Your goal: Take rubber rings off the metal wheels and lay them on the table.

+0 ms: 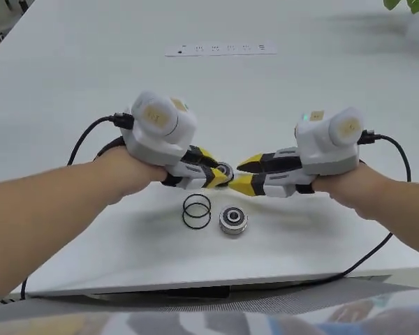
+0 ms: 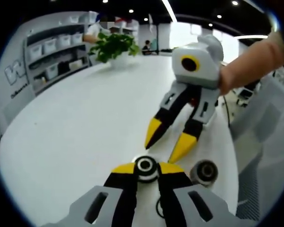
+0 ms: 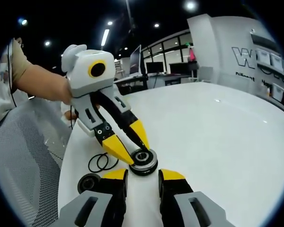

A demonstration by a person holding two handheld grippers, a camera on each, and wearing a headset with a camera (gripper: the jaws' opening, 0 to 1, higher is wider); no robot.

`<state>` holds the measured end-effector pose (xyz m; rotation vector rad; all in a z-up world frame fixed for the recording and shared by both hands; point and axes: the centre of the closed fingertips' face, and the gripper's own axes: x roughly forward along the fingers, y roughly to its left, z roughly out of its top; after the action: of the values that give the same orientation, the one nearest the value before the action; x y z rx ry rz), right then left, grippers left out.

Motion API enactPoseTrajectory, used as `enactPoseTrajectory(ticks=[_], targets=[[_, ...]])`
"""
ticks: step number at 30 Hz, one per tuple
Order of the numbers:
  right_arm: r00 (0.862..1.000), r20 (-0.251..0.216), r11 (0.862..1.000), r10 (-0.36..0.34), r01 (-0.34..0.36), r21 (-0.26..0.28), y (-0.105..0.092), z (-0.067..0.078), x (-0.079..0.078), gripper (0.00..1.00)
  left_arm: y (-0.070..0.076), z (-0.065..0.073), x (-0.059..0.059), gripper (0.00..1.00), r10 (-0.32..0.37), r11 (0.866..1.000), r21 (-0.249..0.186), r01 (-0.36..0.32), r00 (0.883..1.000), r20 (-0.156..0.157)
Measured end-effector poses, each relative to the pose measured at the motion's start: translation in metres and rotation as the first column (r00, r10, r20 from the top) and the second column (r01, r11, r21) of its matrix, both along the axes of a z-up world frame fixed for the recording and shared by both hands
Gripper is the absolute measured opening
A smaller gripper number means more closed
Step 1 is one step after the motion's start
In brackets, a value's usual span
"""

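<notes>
My left gripper (image 1: 222,173) is shut on a small metal wheel (image 1: 225,169) with a dark rim, held above the table. In the left gripper view the wheel (image 2: 146,169) sits between the yellow tips. My right gripper (image 1: 237,174) faces it, open, with its tips just short of the wheel (image 3: 144,162). Its jaws spread to either side of the wheel in the right gripper view. Two black rubber rings (image 1: 197,211) lie overlapping on the white table below. A second metal wheel (image 1: 233,219) lies flat beside them, to their right.
A white power strip (image 1: 220,49) lies far back on the table. Green plant leaves (image 1: 410,4) show at the back right corner. Black cables (image 1: 84,143) trail from both grippers. The table's front edge (image 1: 195,279) runs close below the rings.
</notes>
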<state>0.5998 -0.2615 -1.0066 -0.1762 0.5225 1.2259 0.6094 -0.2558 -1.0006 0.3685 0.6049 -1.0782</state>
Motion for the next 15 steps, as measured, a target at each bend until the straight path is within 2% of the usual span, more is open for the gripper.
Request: enactPoseTrajectory(ticks=[4,5,15], targets=[[1.0,0.001,1.0,-0.001,0.001,0.002,0.0014,0.0007,0.0014,0.23,0.0008,-0.0004,0.0026,0.14,0.018,1.0,0.002,-0.018,1.0,0.001],[1.0,0.002,1.0,0.0,0.0,0.002,0.0018,0.0009,0.0016,0.24,0.0003,-0.0002,0.0036,0.14,0.013,1.0,0.001,-0.013,1.0,0.011],[1.0,0.02,1.0,-0.006,0.006,-0.015,0.0096,-0.0019,0.0061,0.24,0.0014,-0.0012,0.0031,0.14,0.028,1.0,0.002,-0.028,1.0,0.008]])
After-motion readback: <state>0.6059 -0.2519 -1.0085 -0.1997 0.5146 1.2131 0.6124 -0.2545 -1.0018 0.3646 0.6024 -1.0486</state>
